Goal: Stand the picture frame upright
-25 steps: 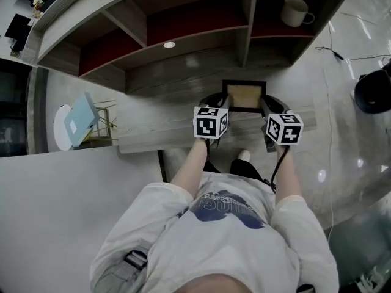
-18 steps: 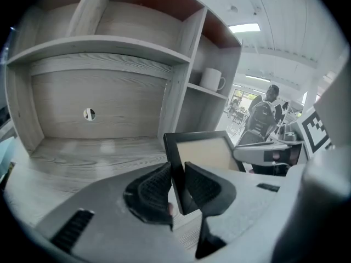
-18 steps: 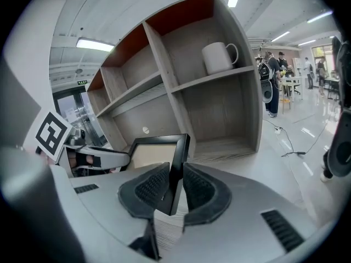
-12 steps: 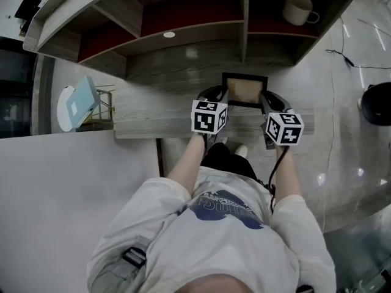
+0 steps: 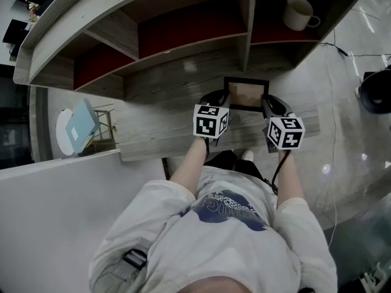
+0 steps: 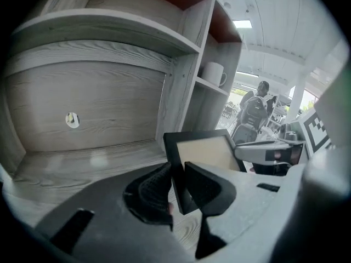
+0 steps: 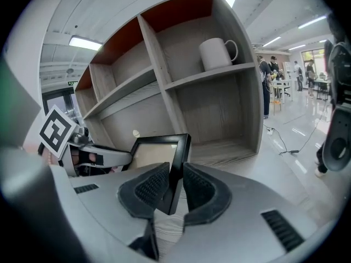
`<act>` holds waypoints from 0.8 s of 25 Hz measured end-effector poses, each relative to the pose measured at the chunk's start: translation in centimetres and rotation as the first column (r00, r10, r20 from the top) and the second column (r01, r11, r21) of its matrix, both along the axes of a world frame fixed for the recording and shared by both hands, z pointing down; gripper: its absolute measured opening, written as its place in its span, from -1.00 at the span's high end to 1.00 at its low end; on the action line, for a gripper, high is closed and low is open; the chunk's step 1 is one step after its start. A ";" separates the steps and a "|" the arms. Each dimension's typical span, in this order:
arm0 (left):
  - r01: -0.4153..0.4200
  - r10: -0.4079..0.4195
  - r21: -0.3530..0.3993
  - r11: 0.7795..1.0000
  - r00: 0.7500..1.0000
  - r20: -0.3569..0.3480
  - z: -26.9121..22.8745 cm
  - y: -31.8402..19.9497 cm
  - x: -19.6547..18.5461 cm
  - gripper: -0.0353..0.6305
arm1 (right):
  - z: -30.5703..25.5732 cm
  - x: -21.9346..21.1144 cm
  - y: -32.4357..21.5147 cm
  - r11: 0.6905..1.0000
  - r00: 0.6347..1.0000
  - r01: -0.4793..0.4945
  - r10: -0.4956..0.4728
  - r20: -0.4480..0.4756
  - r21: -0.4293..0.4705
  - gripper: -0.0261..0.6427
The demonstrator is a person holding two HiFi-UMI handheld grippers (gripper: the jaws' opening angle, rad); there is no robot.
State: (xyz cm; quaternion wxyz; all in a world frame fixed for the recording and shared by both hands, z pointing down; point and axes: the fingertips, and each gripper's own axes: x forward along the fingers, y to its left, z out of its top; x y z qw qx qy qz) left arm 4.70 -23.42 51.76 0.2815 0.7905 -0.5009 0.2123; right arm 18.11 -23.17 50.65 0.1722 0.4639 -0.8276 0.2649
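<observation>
**Figure: Two-sided pinch on a picture frame, in front of the shelf unit**

The picture frame (image 5: 246, 94) sits on the wooden counter (image 5: 153, 136) directly in front of the shelf unit (image 5: 183, 38), below and left of the bay that holds the white mug (image 5: 297, 11). It leans back, with its pale face turned up toward you. Whether its lower edge rests on the counter or hangs just above it cannot be told.

Your left gripper (image 5: 217, 99) is closed on the frame's left rail and your right gripper (image 5: 270, 105) on its right rail. In each gripper view the ribbed pads press both faces of the black moulding, with the frame between the jaws.

Handling, as a judgement:
- Weight: likely light — a thin moulding round a flat panel.
- Stiffness: rigid, so it should turn as one piece when you tilt both wrists together.
- Surface: the moulding looks smooth, so it may slide in the pads if you loosen either side.
- Fragility: the panel may be glazed, so keep your pads on the rails and off the face.

Take hold mid-rail, as shown here. No back prop is visible, so check that the frame has support before you let go.
</observation>
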 end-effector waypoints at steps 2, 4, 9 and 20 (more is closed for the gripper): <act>-0.024 0.024 -0.003 1.000 1.000 -0.005 0.3 -0.5 -0.6 0.65 | 0.1 -0.6 -0.1 1.000 1.000 -0.021 0.021 -0.015 0.012 0.70; -0.047 0.047 -0.004 0.999 0.999 -0.011 0.7 -1.1 -0.9 0.65 | 0.1 -1.0 -0.3 0.999 0.999 -0.045 0.046 -0.030 0.028 0.70; -0.101 0.101 -0.007 0.995 0.995 -0.012 1.7 -2.2 -1.4 0.65 | 1.1 -1.6 -0.7 0.995 0.995 -0.093 0.093 -0.028 0.027 0.70; -0.094 0.094 0.032 0.995 0.996 -0.005 3.3 -3.9 -1.9 0.65 | 2.4 -2.2 -2.7 0.995 0.997 -0.057 0.061 -0.055 0.077 0.70</act>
